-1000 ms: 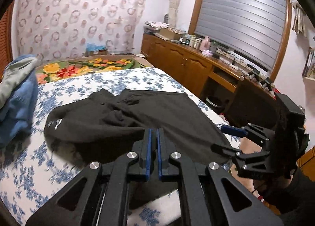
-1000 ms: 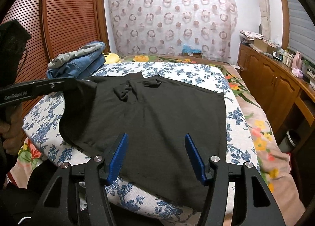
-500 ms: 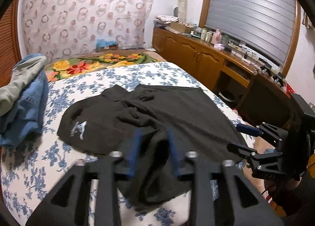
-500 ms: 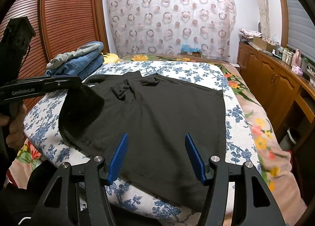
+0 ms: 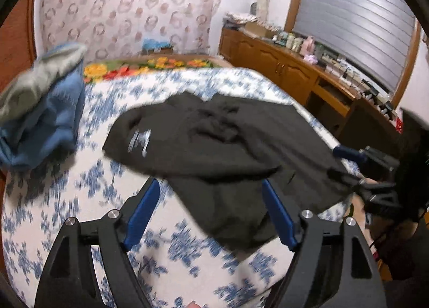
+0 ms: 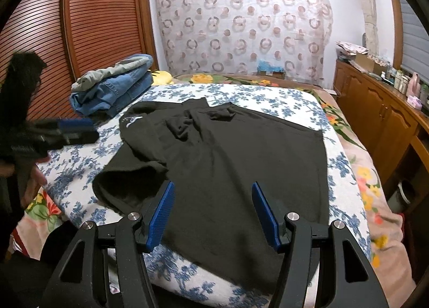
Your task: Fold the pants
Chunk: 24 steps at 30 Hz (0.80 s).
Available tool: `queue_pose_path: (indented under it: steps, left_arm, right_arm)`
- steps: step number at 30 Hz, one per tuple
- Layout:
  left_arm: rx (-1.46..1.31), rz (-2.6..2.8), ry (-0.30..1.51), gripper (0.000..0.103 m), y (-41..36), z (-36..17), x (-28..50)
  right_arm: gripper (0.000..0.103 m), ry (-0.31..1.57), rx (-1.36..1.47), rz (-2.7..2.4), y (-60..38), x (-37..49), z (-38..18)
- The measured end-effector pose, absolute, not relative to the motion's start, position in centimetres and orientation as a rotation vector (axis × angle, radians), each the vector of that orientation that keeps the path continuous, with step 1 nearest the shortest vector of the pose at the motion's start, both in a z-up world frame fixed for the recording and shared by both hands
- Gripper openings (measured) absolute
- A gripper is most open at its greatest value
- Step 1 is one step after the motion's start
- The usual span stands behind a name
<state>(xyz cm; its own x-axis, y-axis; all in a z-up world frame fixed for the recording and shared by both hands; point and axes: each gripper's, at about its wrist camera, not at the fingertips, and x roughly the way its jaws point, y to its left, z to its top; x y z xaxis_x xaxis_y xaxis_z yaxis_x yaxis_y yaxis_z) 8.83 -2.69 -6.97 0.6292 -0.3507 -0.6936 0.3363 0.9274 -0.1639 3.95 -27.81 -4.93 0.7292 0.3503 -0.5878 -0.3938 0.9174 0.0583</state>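
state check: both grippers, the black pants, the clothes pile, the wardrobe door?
left gripper: open, empty, above the bed's near edge
right gripper: open, empty, over the pants' near end
black pants: spread on the bed, left side folded over, bunched near the far end
clothes pile: folded, stacked at the bed's far left corner
wardrobe door: shut
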Motion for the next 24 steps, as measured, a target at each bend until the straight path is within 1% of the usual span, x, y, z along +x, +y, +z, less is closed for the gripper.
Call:
queue_pose_path:
  steps: [2, 5, 12, 15, 18, 24]
  left_arm:
    - [-0.022, -0.377, 0.827, 0.079, -2.0, -8.1, 8.9]
    - [-0.027, -0.351, 0.859, 0.079, -1.1, -9.4, 9.0]
    - [-0.04, -0.303, 0.915, 0.079, -0.2, -11.2, 9.1]
    - [-0.053, -0.303, 0.894, 0.079, 0.1, -11.5, 8.6]
    - [-0.071, -0.305, 0.88, 0.079, 0.4, -11.6, 8.2]
    - [-0.09, -0.305, 0.859, 0.079, 0.9, -11.5, 7.4]
  right_arm:
    - [0.062, 0.637, -0.061, 0.43, -27.5, 4.5, -4.8]
    - [0.058, 0.631, -0.068, 0.448, -27.0, 5.0, -4.7]
    - [0.053, 0.632, -0.071, 0.501, -25.5, 6.4, -4.7]
    - [0.05, 0.646, -0.07, 0.525, -25.1, 7.1, -5.0]
    - [0.044, 0.665, -0.078, 0.541, -24.4, 7.8, -5.4]
    - [0.039, 0.723, -0.078, 0.576, -23.6, 9.6, -6.1]
